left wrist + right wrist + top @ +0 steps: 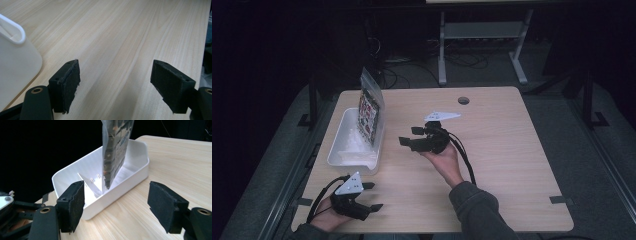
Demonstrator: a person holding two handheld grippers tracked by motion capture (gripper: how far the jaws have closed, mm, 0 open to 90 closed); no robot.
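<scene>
A white plastic bin [343, 145] sits at the table's left side. A clear bag holding a printed circuit board [371, 107] stands upright in it, leaning on the right wall. My right gripper [410, 136] hovers mid-table, open, aimed left at the bin with a gap between them. In the right gripper view the bag [115, 150] rises from the bin [135, 170] ahead of the open gripper [116, 195], and a white divider shows inside. My left gripper [373, 196] rests near the front left corner, open. The left gripper view has the gripper [115, 72] empty over bare wood, with the bin's corner [15, 60] to its left.
The wooden table [502, 150] has a round cable hole [463, 100] at the back. Behind it a white desk frame [482, 32] and cables lie on the dark floor. The right half of the table is bare wood.
</scene>
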